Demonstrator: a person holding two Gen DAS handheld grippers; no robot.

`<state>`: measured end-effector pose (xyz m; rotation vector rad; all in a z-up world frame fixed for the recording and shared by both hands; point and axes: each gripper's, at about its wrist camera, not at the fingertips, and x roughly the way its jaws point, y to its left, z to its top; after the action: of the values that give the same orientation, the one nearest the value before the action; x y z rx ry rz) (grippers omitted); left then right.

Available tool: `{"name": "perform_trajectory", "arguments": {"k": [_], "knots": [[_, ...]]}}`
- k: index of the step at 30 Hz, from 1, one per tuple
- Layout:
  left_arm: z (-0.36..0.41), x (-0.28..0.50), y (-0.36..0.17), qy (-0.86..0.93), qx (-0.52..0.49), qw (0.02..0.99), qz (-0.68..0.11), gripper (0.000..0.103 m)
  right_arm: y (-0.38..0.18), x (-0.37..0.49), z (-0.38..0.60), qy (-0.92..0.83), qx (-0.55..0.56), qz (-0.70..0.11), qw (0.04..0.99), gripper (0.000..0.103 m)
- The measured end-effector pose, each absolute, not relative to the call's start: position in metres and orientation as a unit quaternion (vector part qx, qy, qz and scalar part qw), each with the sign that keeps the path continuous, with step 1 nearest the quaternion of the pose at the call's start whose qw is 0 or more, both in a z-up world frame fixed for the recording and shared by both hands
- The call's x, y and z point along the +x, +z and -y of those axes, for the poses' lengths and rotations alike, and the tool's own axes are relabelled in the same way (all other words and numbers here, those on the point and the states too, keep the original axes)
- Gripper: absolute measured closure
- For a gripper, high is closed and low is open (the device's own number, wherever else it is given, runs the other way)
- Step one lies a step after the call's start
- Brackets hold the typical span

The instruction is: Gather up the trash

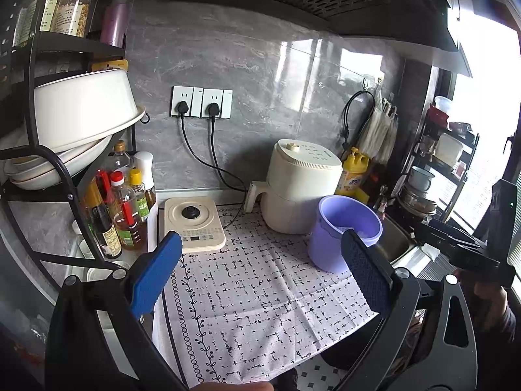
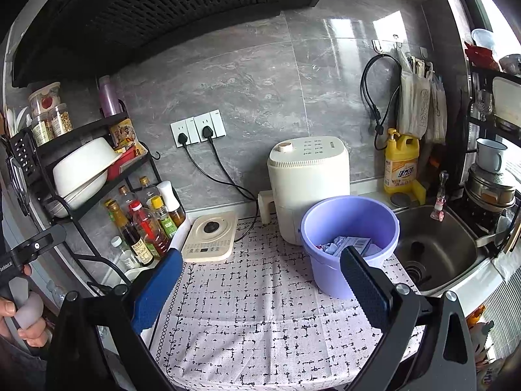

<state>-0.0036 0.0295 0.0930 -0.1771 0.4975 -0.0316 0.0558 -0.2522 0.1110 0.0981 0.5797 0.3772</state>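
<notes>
A purple plastic bucket [image 2: 350, 244] stands on the patterned cloth [image 2: 260, 309] at the counter's right, beside the sink; it also shows in the left wrist view [image 1: 343, 231]. Inside it lie crumpled wrappers and a small box with a barcode [image 2: 350, 244]. My left gripper [image 1: 260, 273] is open and empty, held above the cloth in front of the bucket. My right gripper [image 2: 260, 286] is open and empty, also above the cloth, its right finger [image 2: 364, 283] in front of the bucket's near wall.
A cream air fryer [image 2: 307, 176] stands behind the bucket. A flat cream cooker [image 2: 211, 234] lies left of it. A black rack [image 2: 81, 176] with bowls, jars and sauce bottles fills the left. The steel sink [image 2: 433, 244] is at the right, a yellow detergent bottle [image 2: 400, 163] behind it.
</notes>
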Motion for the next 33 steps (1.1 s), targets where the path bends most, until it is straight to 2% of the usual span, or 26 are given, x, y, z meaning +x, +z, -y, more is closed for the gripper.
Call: {"name": "perform_trajectory", "arguments": {"k": [33], "knots": [[-0.034,0.005,0.078,-0.033,-0.133,0.958,-0.253,0.006,0.099,0.051,0.257,0.142,0.032,-0.299,0.943,0.008]]}}
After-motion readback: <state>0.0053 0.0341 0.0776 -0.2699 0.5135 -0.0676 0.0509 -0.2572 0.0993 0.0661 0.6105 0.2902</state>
